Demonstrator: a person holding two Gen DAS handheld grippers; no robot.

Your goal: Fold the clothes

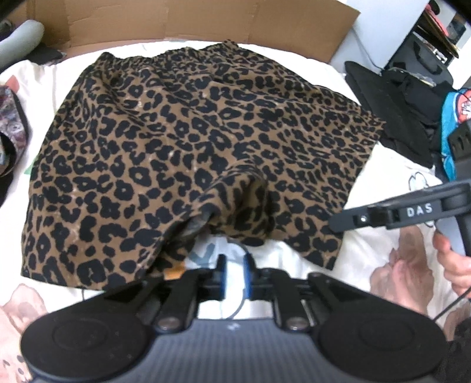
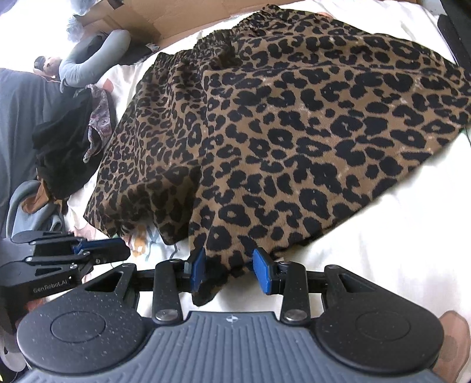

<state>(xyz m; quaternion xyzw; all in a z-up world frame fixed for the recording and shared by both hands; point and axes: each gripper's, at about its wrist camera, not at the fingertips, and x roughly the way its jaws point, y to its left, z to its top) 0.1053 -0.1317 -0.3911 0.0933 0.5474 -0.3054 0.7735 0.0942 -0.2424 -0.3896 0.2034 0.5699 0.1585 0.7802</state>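
Note:
A leopard-print garment (image 1: 188,141) with a gathered elastic waistband at its far end lies spread on the white printed sheet (image 1: 379,256). Its near hem bulges up in a fold at the middle. My left gripper (image 1: 235,275) sits just short of that hem, its blue pads a little apart with only sheet between them. My right gripper (image 2: 231,269) is open, and the garment's (image 2: 294,132) near hem corner lies loose between its blue pads (image 2: 262,272). In the right wrist view the left gripper (image 2: 103,250) rests low at the left.
A cardboard box (image 1: 176,23) stands behind the garment. Black clothes (image 1: 397,97) and a blue printed item (image 1: 453,117) lie to the right. A floral piece (image 1: 11,117) and a dark clothes pile (image 2: 64,141) lie to the left. A hand (image 1: 453,259) holds the right gripper.

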